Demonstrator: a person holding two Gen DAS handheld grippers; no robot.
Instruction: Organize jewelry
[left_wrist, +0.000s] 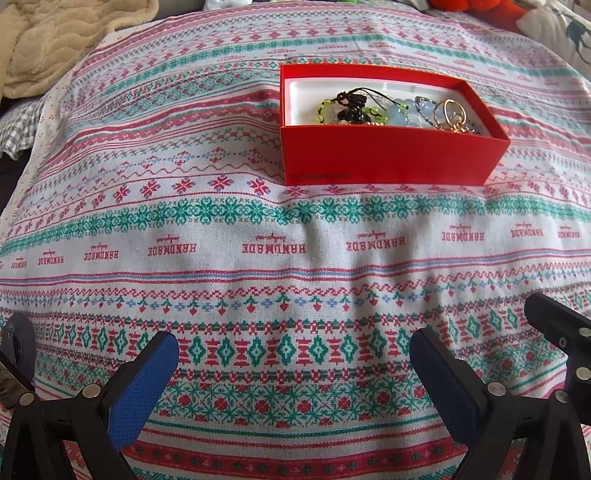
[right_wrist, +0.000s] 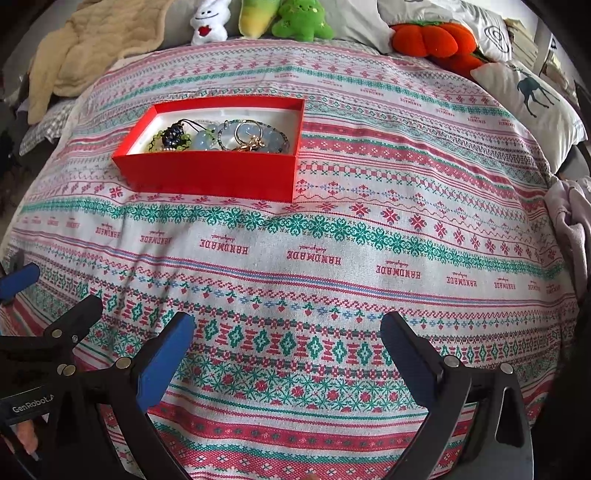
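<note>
A red open box (left_wrist: 391, 155) with a white lining stands on the patterned cloth; it also shows in the right wrist view (right_wrist: 210, 173). Inside lie a green bead bracelet (left_wrist: 325, 110), a black charm (left_wrist: 354, 107), pale blue beads (left_wrist: 406, 110) and gold rings (left_wrist: 452, 112); the same heap (right_wrist: 221, 138) shows in the right wrist view. My left gripper (left_wrist: 295, 354) is open and empty, low over the cloth well in front of the box. My right gripper (right_wrist: 288, 339) is open and empty, in front and to the right of the box.
The patterned red, green and white cloth (right_wrist: 332, 258) covers a bed. A beige blanket (right_wrist: 85, 48) lies at the back left. Plush toys (right_wrist: 295, 18), an orange pumpkin plush (right_wrist: 432, 38) and a deer pillow (right_wrist: 528, 96) line the back and right edge.
</note>
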